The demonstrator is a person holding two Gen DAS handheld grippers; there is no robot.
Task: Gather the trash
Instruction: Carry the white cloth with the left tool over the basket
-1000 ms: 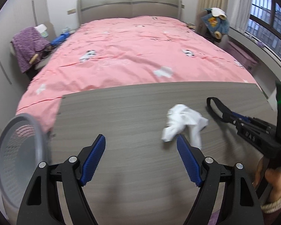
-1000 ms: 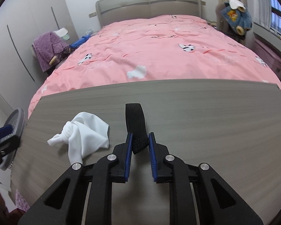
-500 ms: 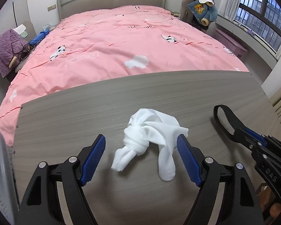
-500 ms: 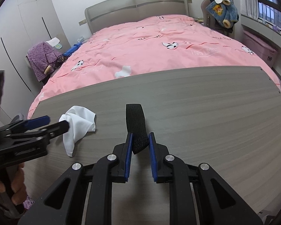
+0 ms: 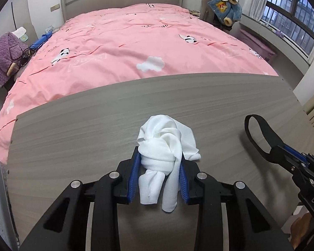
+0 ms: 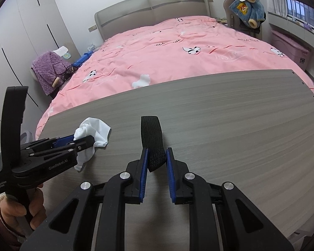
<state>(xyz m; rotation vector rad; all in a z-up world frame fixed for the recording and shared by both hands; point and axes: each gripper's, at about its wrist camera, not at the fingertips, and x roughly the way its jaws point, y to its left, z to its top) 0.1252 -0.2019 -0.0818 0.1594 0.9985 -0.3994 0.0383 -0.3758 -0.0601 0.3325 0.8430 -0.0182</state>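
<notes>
Left gripper (image 5: 159, 165) just closed, clamped on white cloth (image 5: 167, 144) atop grey board (image 5: 73, 129); right gripper (image 6: 156, 163) pinches black strap (image 6: 152, 142).

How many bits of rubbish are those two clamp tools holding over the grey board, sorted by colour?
White: 1, the crumpled white cloth, pinched in the left gripper.
Black: 1, the black woven strap loop, pinched in the right gripper.
Total: 2.
</notes>
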